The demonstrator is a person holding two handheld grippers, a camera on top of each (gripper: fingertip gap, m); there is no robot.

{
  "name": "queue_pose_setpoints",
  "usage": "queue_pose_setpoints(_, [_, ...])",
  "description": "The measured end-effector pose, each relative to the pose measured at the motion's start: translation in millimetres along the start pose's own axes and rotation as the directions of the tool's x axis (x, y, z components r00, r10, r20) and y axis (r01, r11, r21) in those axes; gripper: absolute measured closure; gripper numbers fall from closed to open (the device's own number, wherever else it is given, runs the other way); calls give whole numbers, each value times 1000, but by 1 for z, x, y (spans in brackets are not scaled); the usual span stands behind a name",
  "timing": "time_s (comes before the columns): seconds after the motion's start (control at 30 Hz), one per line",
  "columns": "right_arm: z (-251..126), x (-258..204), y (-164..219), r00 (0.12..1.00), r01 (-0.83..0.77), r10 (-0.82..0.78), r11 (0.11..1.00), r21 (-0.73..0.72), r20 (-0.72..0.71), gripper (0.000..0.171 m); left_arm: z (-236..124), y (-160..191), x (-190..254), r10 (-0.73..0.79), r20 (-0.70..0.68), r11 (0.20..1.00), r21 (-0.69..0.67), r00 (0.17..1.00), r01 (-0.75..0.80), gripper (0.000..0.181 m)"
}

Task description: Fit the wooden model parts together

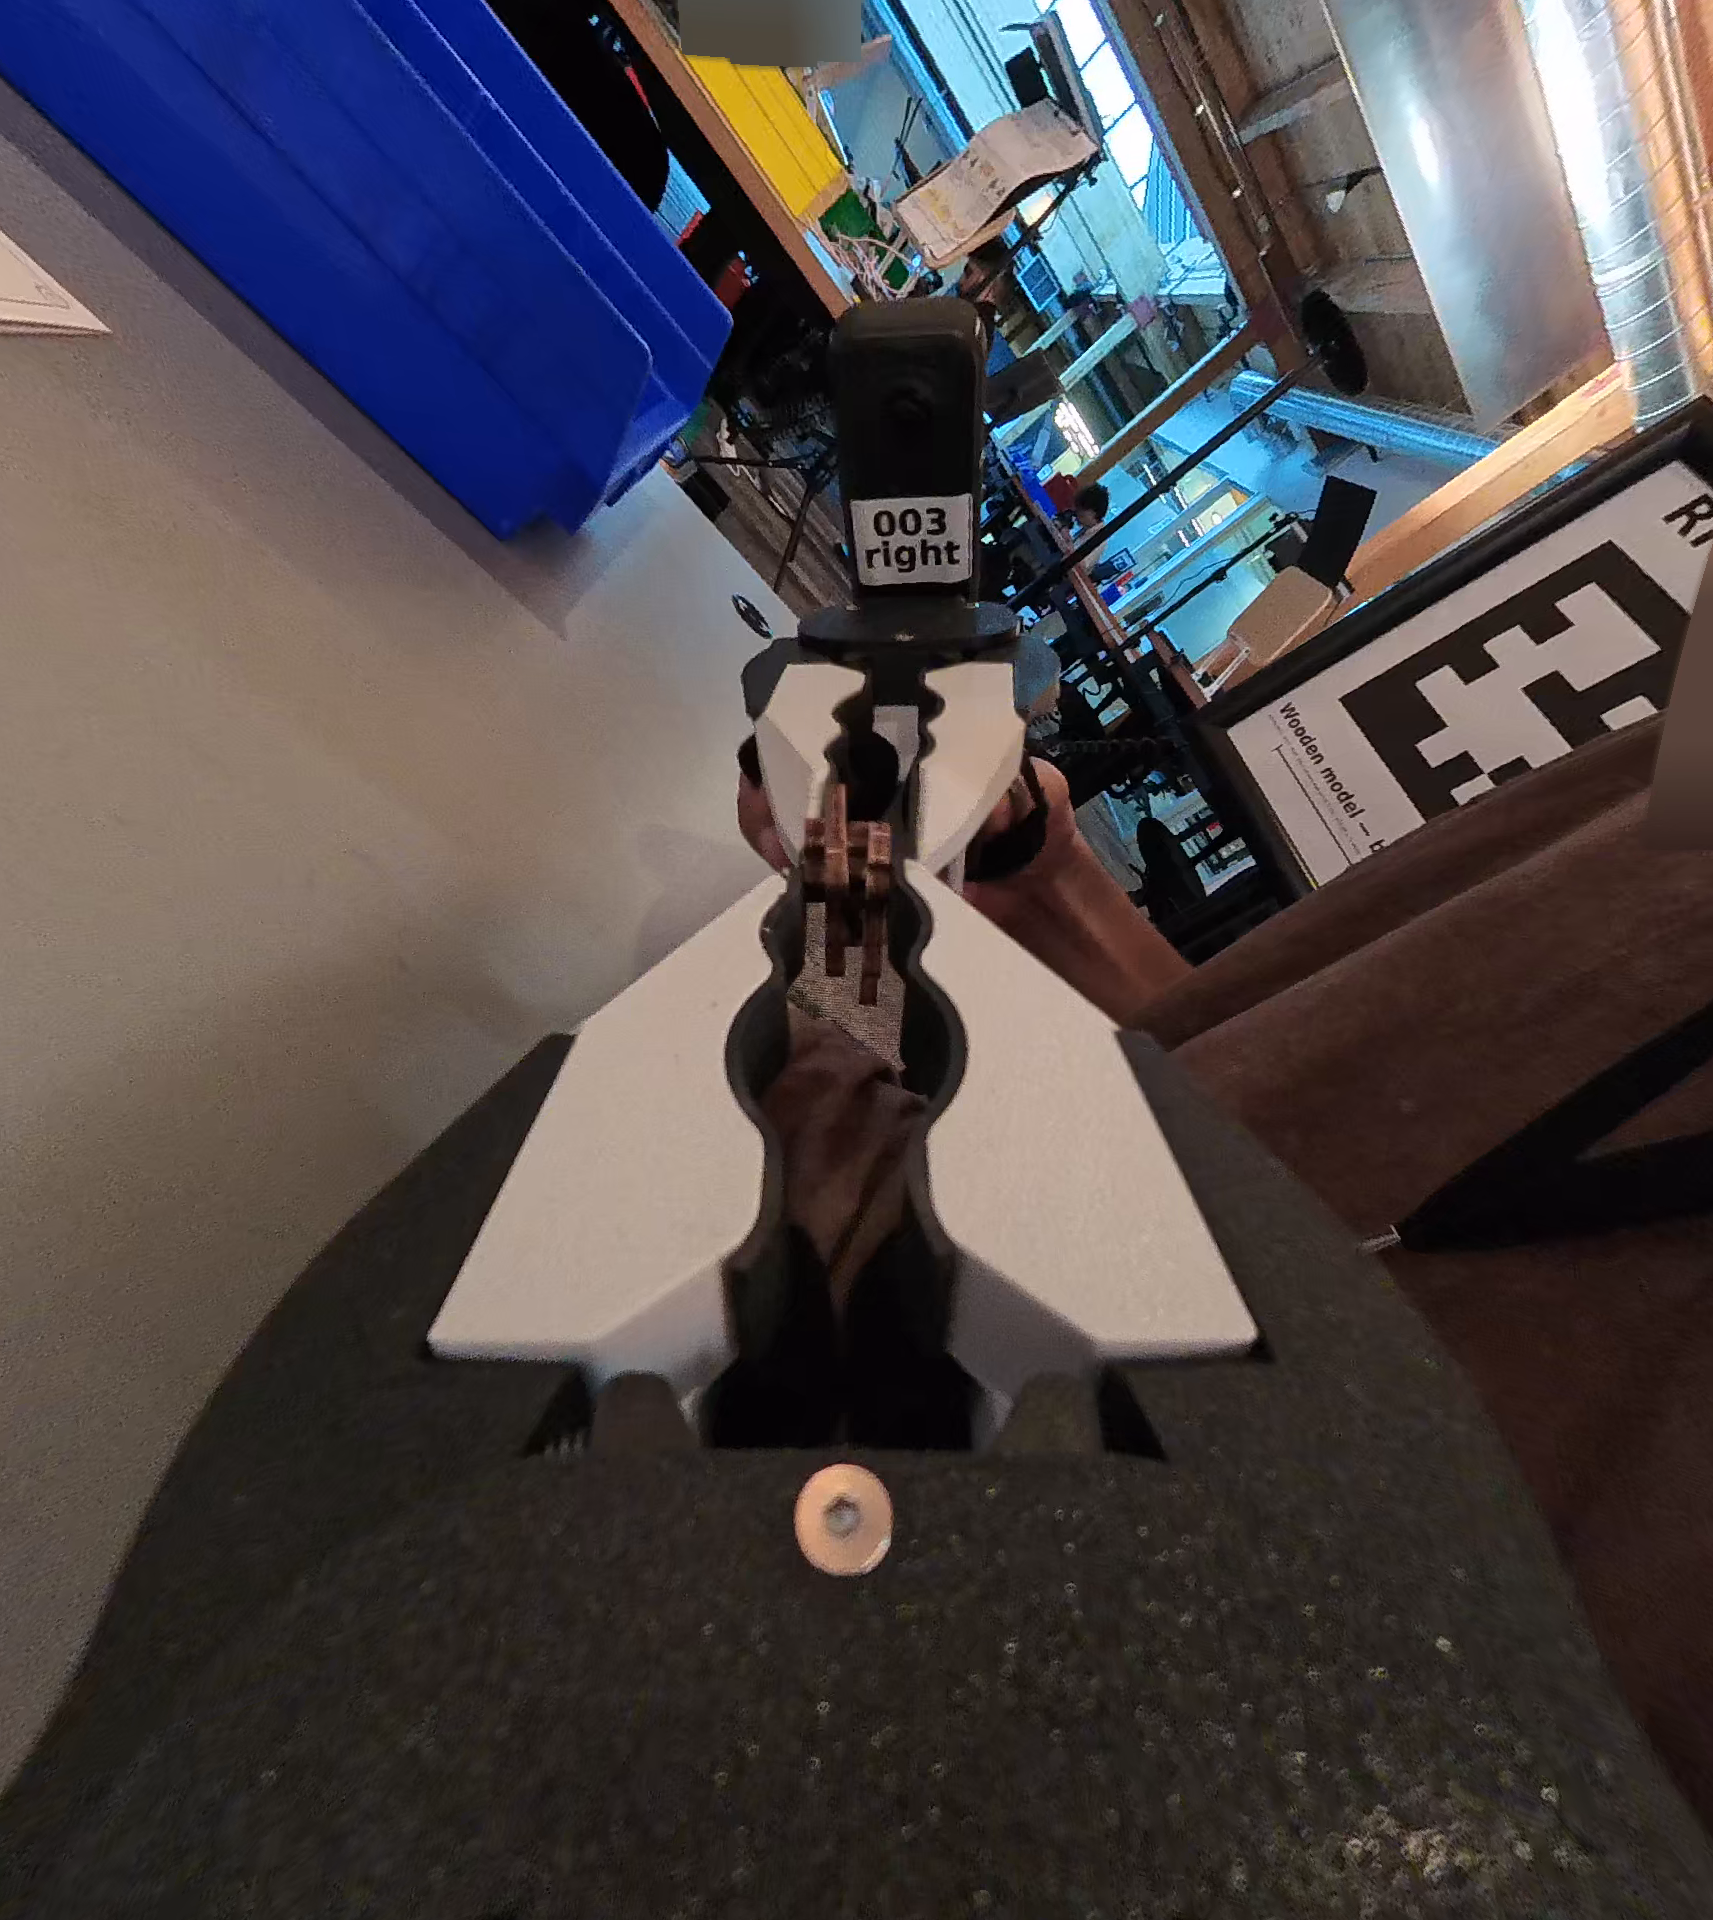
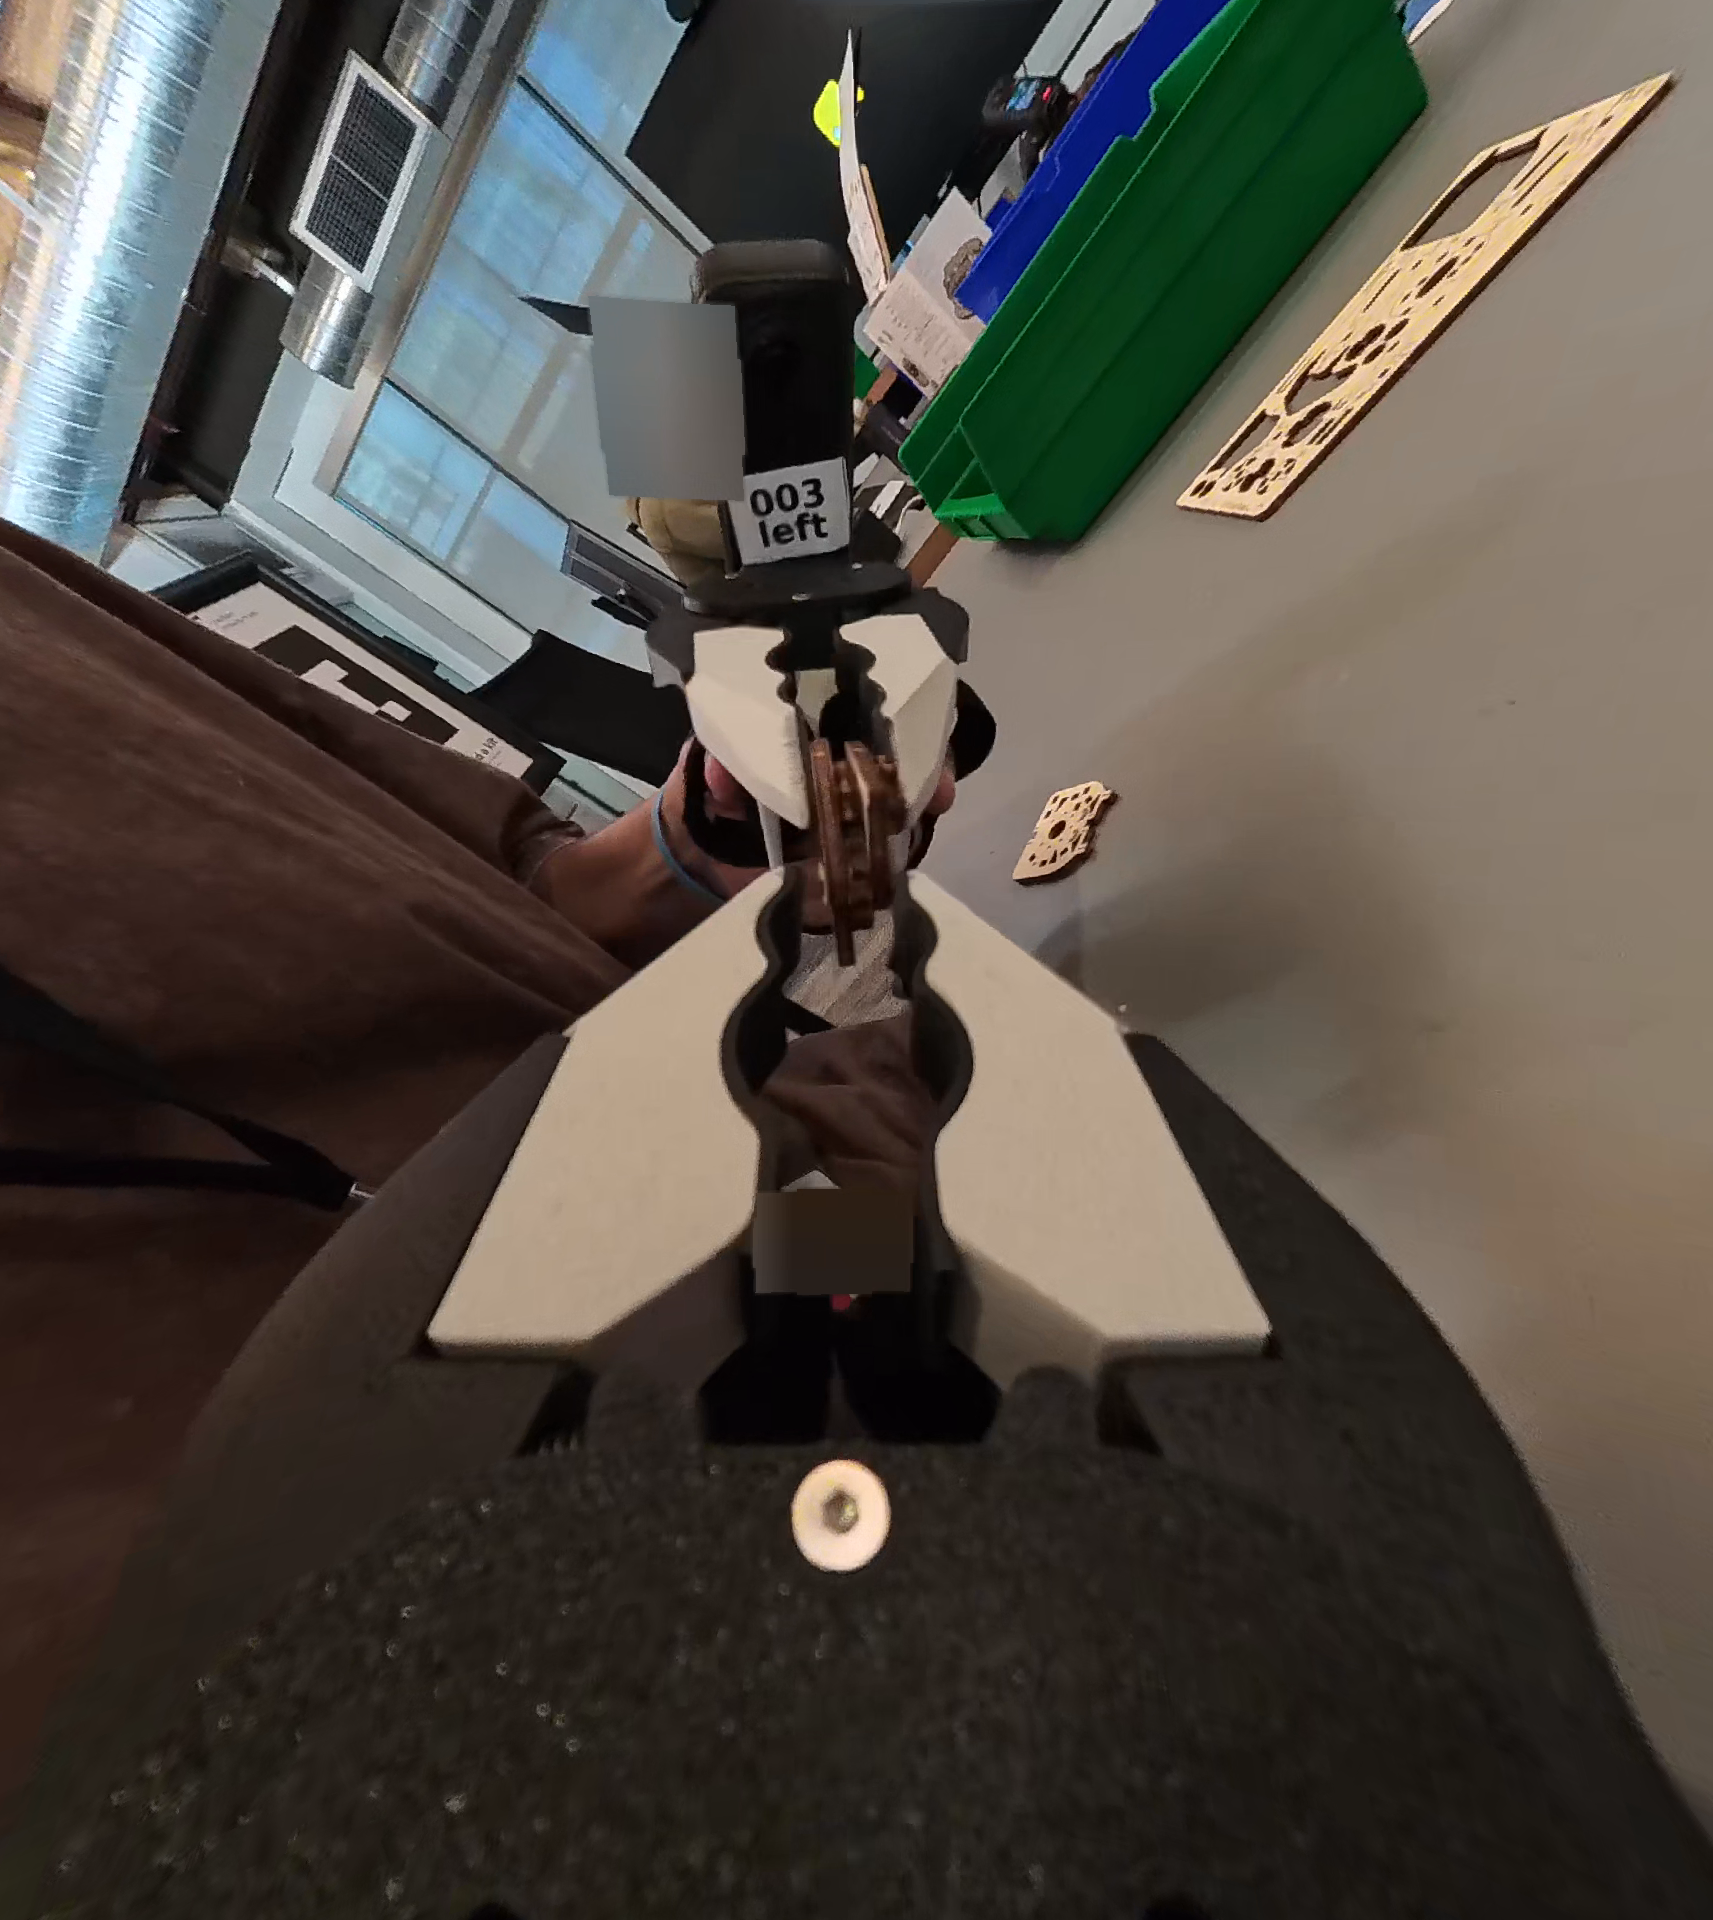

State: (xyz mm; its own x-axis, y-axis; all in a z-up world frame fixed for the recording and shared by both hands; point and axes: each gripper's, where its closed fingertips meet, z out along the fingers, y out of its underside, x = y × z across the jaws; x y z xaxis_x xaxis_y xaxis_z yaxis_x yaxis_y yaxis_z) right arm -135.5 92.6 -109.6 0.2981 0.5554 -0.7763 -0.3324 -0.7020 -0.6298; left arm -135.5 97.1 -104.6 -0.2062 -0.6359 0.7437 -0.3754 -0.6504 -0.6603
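Observation:
The two grippers meet tip to tip in the air above the grey table. In the left wrist view, my left gripper (image 1: 850, 896) is shut on small brown wooden model parts (image 1: 839, 847), seen edge-on as two thin notched plates side by side. The right gripper (image 1: 867, 795) faces it and grips the same cluster from the far side. In the right wrist view, my right gripper (image 2: 847, 888) is shut on the wooden parts (image 2: 847, 821), and the left gripper (image 2: 831, 743) holds them from the opposite side. How the parts join is hidden between the fingers.
A loose wooden piece (image 2: 1065, 831) lies on the grey table (image 2: 1454, 935). A punched-out wooden sheet (image 2: 1423, 301) lies farther back by a green bin (image 2: 1143, 312). Blue bins (image 1: 364, 260) stand on the table. A person's brown sleeve (image 2: 156, 779) and a framed marker board (image 1: 1506, 675) are close by. The tips of both grippers are at nearly the same place.

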Motion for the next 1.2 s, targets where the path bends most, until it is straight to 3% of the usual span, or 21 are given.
queue_pose_setpoints(0.27, [0, 0, -3, 1000, -20, 20, 1000, 14, 4, 160, 1, -3, 0, -64, -30, 997, 37, 998, 65, 168])
queue_pose_setpoints(0.47, [-4, 9, -5, 998, -45, 46, 998, 43, -31, 151, -3, -9, -11, -123, -10, 987, 100, 992, 123, 168])
queue_pose_setpoints(1.2, [-4, 6, -12, 997, -81, 81, 994, 77, 5, 151, 1, -13, -5, -36, -23, 990, 139, 999, 39, 168])
